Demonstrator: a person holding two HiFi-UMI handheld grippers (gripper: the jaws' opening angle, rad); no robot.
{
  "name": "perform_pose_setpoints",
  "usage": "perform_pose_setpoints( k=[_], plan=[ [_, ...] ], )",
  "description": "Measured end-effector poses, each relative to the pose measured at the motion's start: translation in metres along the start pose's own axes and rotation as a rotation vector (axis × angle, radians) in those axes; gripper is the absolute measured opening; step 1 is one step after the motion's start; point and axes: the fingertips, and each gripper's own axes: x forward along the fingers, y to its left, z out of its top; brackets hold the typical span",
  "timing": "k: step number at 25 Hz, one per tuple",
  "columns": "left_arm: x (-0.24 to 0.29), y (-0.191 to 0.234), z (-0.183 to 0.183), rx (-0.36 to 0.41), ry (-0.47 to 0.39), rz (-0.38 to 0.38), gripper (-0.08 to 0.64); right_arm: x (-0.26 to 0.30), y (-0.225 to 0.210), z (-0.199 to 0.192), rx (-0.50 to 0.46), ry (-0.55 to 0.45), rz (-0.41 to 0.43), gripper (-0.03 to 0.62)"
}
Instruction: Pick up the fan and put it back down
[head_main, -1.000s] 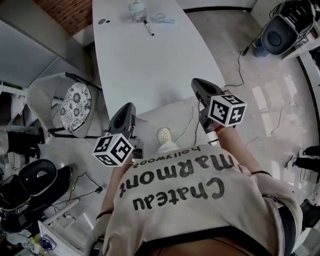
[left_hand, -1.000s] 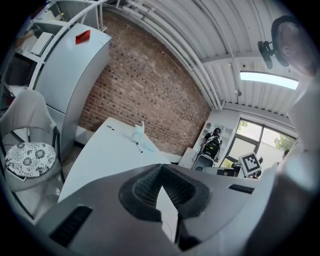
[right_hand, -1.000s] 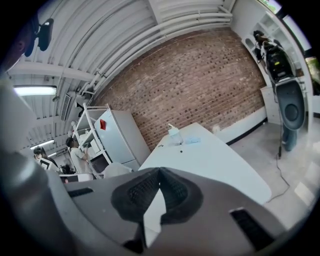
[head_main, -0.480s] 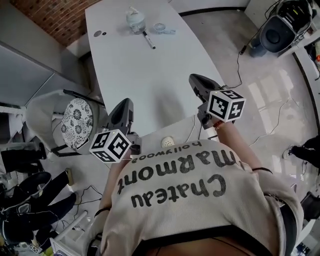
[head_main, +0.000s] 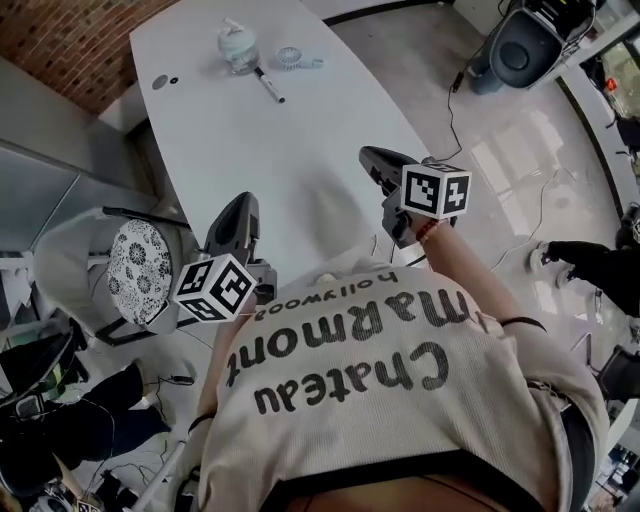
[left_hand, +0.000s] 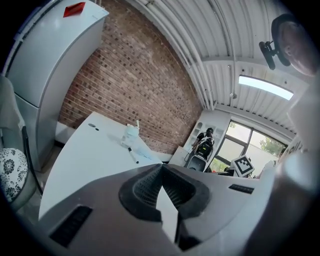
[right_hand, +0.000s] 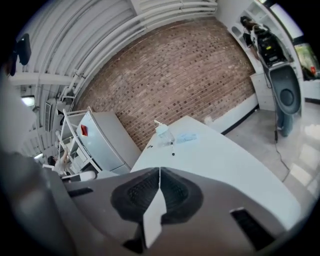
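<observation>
White counter (head_main: 290, 150), long and rounded at the near end, runs away from the person toward a brick wall (head_main: 70, 40). A small round fan (head_main: 292, 58) with a short handle lies flat at the counter's far end. It is just beside a black pen (head_main: 267, 85) and near a pale bottle (head_main: 237, 45). Nothing touches it.

Left hand-held gripper (head_main: 242, 202) hangs over the counter's near left edge, jaws pressed together with nothing between them. Right hand-held gripper (head_main: 368, 155) hangs over the near right side, jaws likewise together and empty. Both point toward the far end, well apart from the fan.

The person, in a light printed top (head_main: 380, 400), stands at the near end. A chair (head_main: 135, 270) with a patterned seat stands left of the counter. The glossy floor (head_main: 500, 180) on the right has a cable (head_main: 455, 110) trailing across it.
</observation>
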Motion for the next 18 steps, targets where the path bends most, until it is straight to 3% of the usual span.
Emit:
perform_pose_setpoints(
  k=[6, 12, 18],
  plan=[
    [-0.011, 0.003, 0.001, -0.026, -0.035, 0.049, 0.001, 0.003, -0.009, 0.006, -0.059, 0.041, -0.020, 0.076],
    [-0.022, 0.014, 0.014, -0.049, -0.090, 0.198, 0.000, 0.035, -0.041, 0.040, -0.071, 0.073, -0.013, 0.144],
    [-0.001, 0.023, 0.005, -0.109, -0.107, 0.304, 0.000, 0.085, -0.062, 0.078, -0.127, 0.117, 0.030, 0.218]
  ],
)
